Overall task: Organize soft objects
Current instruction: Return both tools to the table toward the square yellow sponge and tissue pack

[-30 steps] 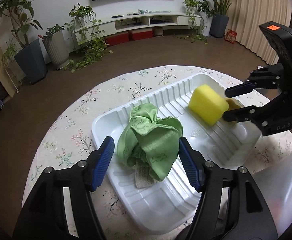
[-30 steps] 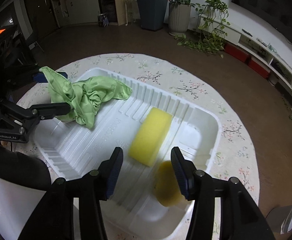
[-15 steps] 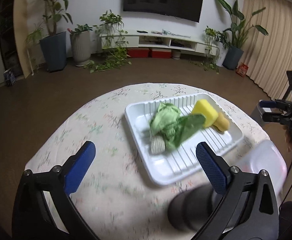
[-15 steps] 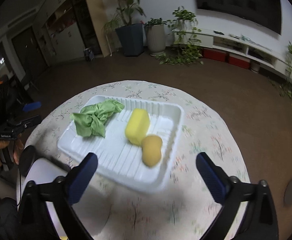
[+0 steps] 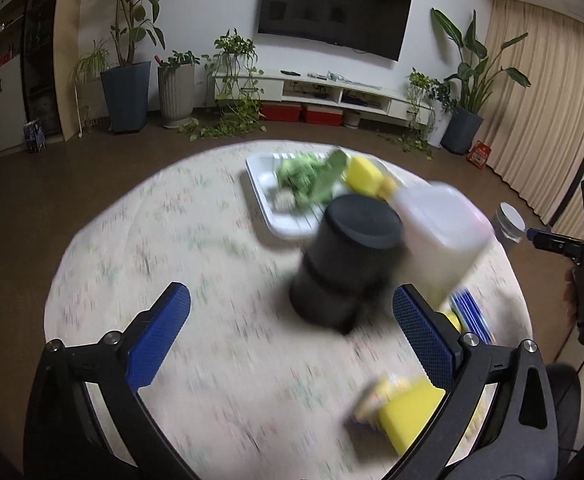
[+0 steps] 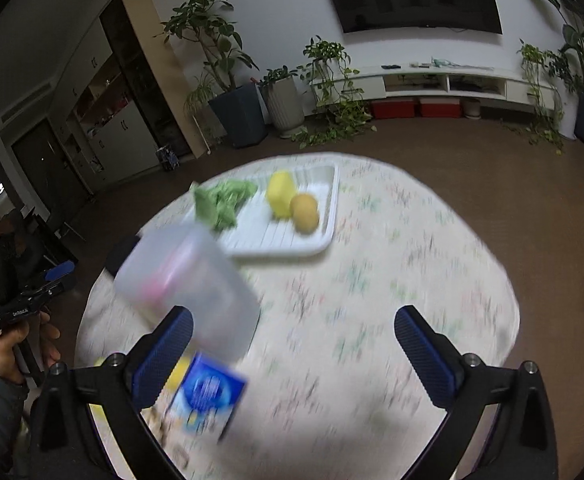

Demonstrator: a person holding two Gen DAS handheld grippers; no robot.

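Observation:
A white ribbed tray (image 6: 324, 236) (image 5: 258, 176) sits at the far side of the round floral table. It holds a crumpled green cloth (image 6: 224, 202) (image 5: 308, 176), a yellow sponge (image 6: 280, 196) (image 5: 362, 174) and an orange-yellow soft object (image 6: 305, 212). My left gripper (image 5: 292, 340) is open and empty, low over the near table. My right gripper (image 6: 292, 344) is open and empty, also pulled back from the tray. Both views are motion-blurred.
A black cylinder (image 5: 344, 264) and a translucent plastic container (image 5: 440, 236) (image 6: 188, 284) stand between the grippers and the tray. A blue box (image 6: 206, 394) and a yellow packet (image 5: 404, 408) lie near the table's front edge. A small metal tin (image 5: 510, 222) sits at the right.
Both grippers let go, opened wide and pulled back from the tray. The cloth, sponge and orange-yellow object stay in the tray. The black cylinder, container and blue box came into view.

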